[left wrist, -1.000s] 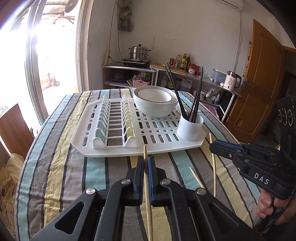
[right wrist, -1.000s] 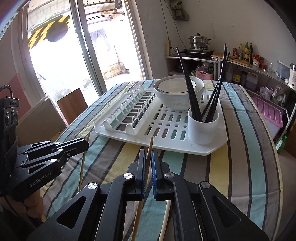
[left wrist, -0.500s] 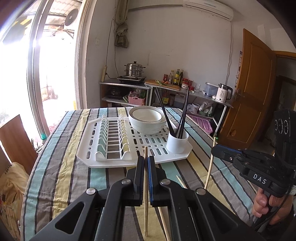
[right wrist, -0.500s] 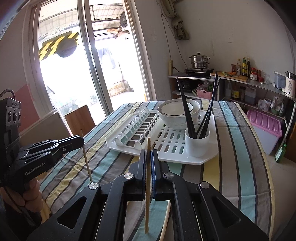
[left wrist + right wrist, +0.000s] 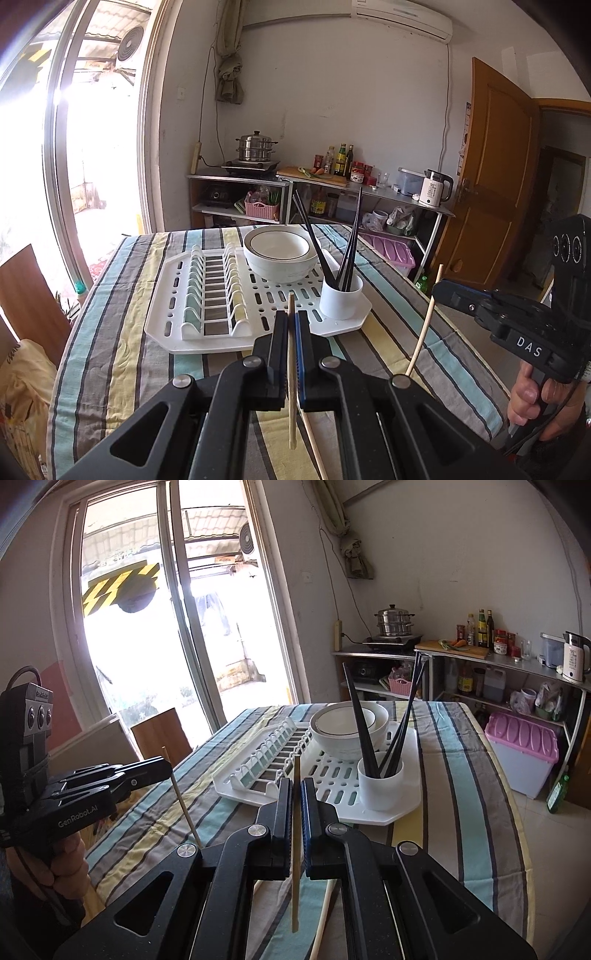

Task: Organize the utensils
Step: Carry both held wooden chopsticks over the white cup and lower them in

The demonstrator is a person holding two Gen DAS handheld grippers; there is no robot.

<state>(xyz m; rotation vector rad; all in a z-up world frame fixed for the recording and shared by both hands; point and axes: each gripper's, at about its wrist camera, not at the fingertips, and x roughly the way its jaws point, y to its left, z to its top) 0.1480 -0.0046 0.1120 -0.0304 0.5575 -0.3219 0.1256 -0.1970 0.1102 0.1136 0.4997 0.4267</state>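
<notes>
My left gripper [image 5: 291,318] is shut on a pale wooden chopstick [image 5: 291,417] that stands nearly upright, clear of the striped cloth. My right gripper [image 5: 296,785] is shut on a second wooden chopstick [image 5: 295,893], also upright. Each gripper shows in the other's view: the right gripper [image 5: 441,290] and the left gripper [image 5: 164,767]. Ahead, a white cup [image 5: 380,788] with several black chopsticks [image 5: 360,723] stands on the near right corner of the white drying rack [image 5: 177,332]. Another wooden chopstick [image 5: 314,446] lies on the cloth below the grippers.
A white bowl [image 5: 277,258] sits on the rack behind the cup. The table edge [image 5: 517,830] curves away on the right, with a pink-lidded bin [image 5: 522,753] and shelves beyond. A wooden chair back [image 5: 29,291] stands at the left. A hand [image 5: 535,402] grips the right tool.
Both grippers have risen and drawn back from the rack, each lifting its chopstick off the cloth. The chopsticks have swung from lying flat to hanging nearly upright.
</notes>
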